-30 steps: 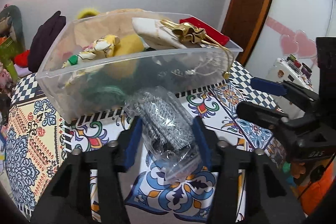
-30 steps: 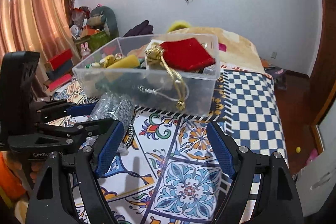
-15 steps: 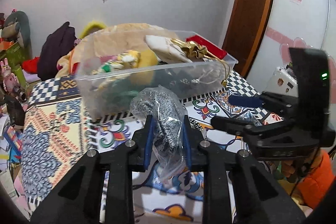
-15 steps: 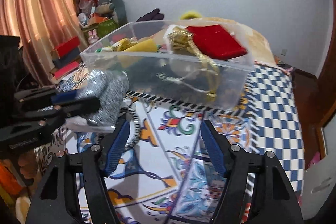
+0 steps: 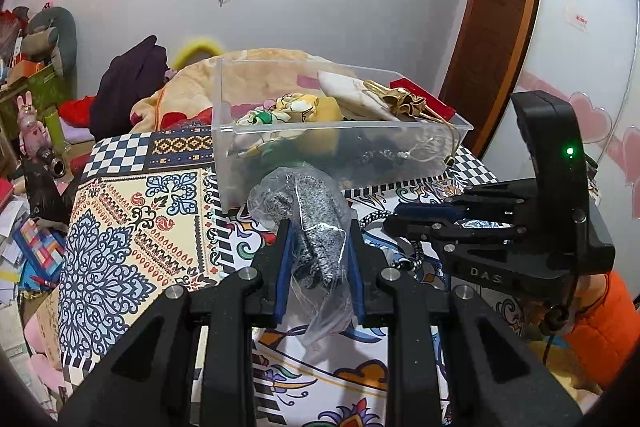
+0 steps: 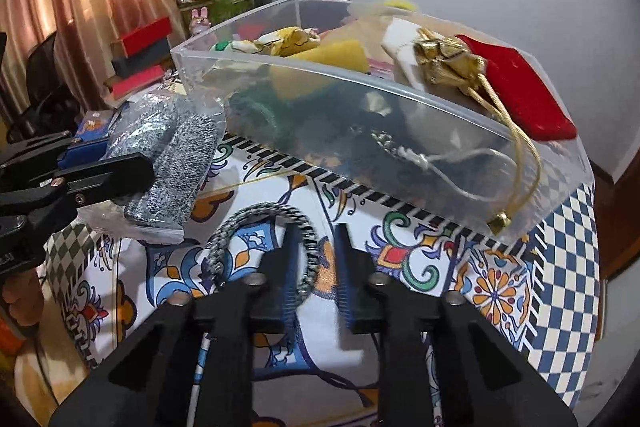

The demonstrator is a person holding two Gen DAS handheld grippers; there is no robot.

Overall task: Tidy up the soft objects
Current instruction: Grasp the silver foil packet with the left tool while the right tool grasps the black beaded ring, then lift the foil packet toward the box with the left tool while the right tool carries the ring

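L gripper [image 5: 319, 263]: clamped on bagged grey knit [image 5: 316, 227], lifted off the cloth w/ bag tail hanging below, prob so it clears the bin wall.
R gripper [image 6: 316, 279]: jaws narrow, straddling braided cord loop [image 6: 260, 215] that lies on table; no firm pinch visible.
Clear bin [image 5: 400, 131]: just behind both items on patterned tablecloth [image 5: 132, 227]; already holds yellow sponge [image 6: 332, 53], gold pouch [image 6: 444, 63], red cloth [image 6: 520, 87].
Next (guess): bag goes over near rim into bin.

bagged cloth [image 5: 316, 227] before bin [image 5: 340, 163] | cord loop [image 6: 264, 239] right of it | both on table [image 5: 132, 227]
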